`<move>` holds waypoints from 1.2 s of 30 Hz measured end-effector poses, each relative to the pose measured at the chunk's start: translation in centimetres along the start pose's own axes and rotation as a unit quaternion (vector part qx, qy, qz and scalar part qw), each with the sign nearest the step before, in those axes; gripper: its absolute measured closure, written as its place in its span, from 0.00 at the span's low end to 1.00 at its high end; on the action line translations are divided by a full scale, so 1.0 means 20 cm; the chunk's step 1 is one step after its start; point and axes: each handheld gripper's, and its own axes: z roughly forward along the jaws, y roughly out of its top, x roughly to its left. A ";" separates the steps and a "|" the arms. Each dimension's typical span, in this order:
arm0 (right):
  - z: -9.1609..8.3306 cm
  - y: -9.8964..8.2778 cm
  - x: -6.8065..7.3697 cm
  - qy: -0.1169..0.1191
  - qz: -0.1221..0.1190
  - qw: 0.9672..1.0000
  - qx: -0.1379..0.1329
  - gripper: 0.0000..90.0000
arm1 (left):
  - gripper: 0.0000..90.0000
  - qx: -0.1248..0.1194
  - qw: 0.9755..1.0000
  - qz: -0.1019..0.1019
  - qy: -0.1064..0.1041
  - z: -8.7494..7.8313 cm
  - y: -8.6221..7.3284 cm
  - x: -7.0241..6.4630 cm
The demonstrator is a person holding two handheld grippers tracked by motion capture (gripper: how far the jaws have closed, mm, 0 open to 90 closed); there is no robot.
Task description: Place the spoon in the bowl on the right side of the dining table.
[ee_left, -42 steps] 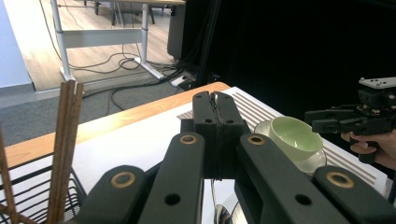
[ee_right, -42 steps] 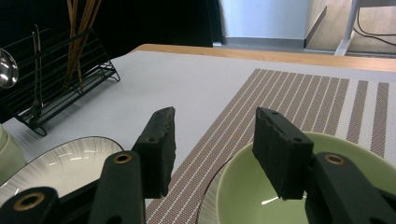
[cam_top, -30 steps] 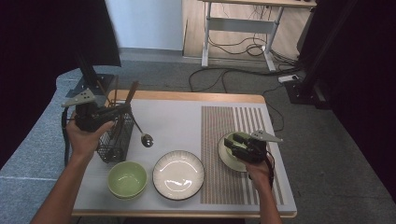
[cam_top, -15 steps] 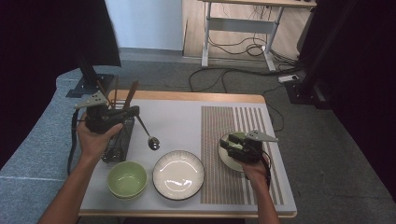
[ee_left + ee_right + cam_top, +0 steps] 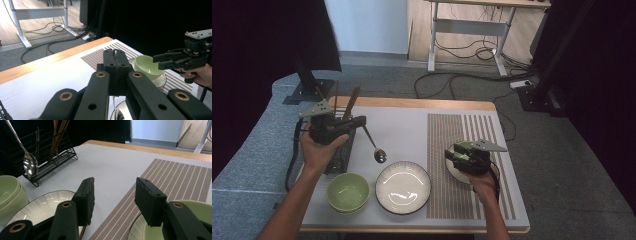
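Observation:
My left gripper (image 5: 361, 121) is shut on the thin handle of a metal spoon (image 5: 379, 155). The spoon hangs slanted over the white table surface, just right of the black wire rack (image 5: 338, 152). In the left gripper view the jaws (image 5: 115, 53) are pressed together with the handle between them. In the right gripper view the spoon (image 5: 30, 166) hangs in front of the rack. My right gripper (image 5: 452, 154) is open with nothing between its fingers (image 5: 86, 195). It hovers over a green bowl (image 5: 462, 170) that sits on a saucer on the striped mat.
A white plate (image 5: 403, 186) lies front centre, with a second green bowl (image 5: 348, 192) to its left. The rack holds wooden utensils (image 5: 352, 100). A brown striped mat (image 5: 462, 130) covers the right half of the table. The table's wooden edge (image 5: 412, 103) runs along the back.
My left gripper has shifted slightly right with the spoon, away from the rack. The right gripper has stayed over the bowl.

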 end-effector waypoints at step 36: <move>0.08 0.01 0.10 0.036 -0.019 0.999 0.013 0.57 | 1.00 0.017 1.000 0.001 -0.022 0.13 -0.02 -0.07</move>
